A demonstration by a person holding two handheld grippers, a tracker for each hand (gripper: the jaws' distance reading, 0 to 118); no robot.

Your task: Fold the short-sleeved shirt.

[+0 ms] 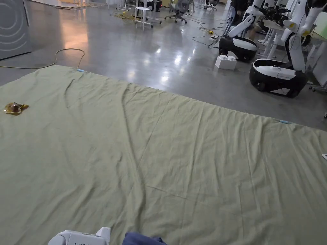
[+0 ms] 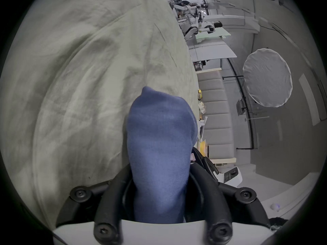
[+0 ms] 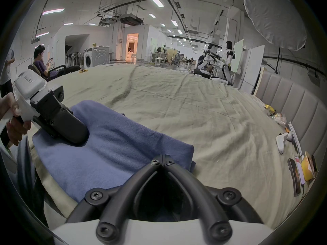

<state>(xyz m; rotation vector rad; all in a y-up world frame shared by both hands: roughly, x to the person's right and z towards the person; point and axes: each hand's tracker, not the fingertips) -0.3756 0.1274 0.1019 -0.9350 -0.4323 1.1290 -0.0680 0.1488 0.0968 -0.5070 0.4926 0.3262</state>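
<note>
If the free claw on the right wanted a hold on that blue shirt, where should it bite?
Probably the near right corner of the blue shirt, approached low from the person's side. The right gripper, jaws closed, sits at that edge, where the folded layers form a thick lip on the green sheet. The left gripper already pinches the other end.

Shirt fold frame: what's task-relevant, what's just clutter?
Job:
- blue shirt
- left gripper, clamped on the shirt
- right gripper, jaws closed at the shirt's edge
- green sheet, the work surface

Lying about:
- brown object on the sheet
- phone
- white controller
</note>
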